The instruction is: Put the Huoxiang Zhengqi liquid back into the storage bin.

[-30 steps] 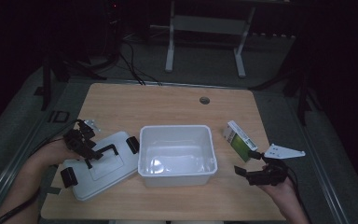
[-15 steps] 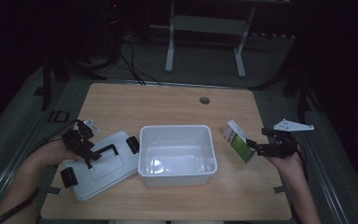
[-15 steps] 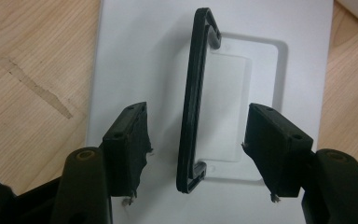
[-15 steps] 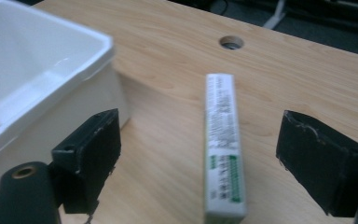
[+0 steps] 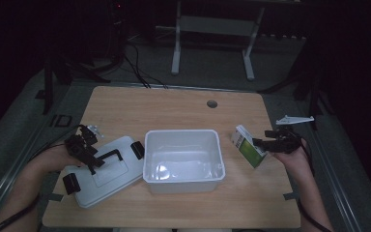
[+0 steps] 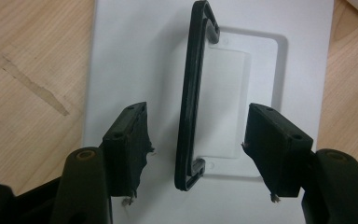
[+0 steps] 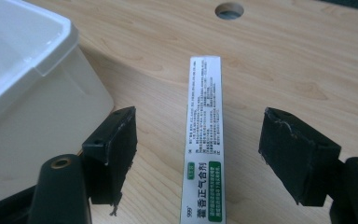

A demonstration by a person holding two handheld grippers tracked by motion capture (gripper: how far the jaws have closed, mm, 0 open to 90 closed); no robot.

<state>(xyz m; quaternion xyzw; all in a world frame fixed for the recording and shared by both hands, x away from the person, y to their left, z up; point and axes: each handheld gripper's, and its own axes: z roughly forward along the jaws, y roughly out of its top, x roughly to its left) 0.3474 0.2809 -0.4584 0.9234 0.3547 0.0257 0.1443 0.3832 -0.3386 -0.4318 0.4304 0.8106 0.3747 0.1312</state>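
A white lid [image 5: 106,176] with a black handle [image 5: 110,157] lies flat at the table's left. My left gripper [image 5: 89,158] hovers over it, open, its jaws either side of the handle [image 6: 193,93] without touching. A white and green medicine box [image 5: 248,145] stands on its edge to the right of the open white bin [image 5: 147,145]. My right gripper [image 5: 262,143] is open around the box [image 7: 205,140], gaps on both sides. Its jaws have just been closing with the box between them. The bin's wall [image 7: 23,79] sits close beside the left jaw.
A round cable hole [image 5: 212,104] lies in the wooden tabletop [image 5: 174,111] behind the bin. The table's right edge runs just past my right hand. A metal stand [image 5: 212,24] and cables sit on the dark floor beyond the table.
My right gripper moved from the front right corner farther back and inward to the medicine box, and its jaws now straddle it. The left gripper and lid stayed put.
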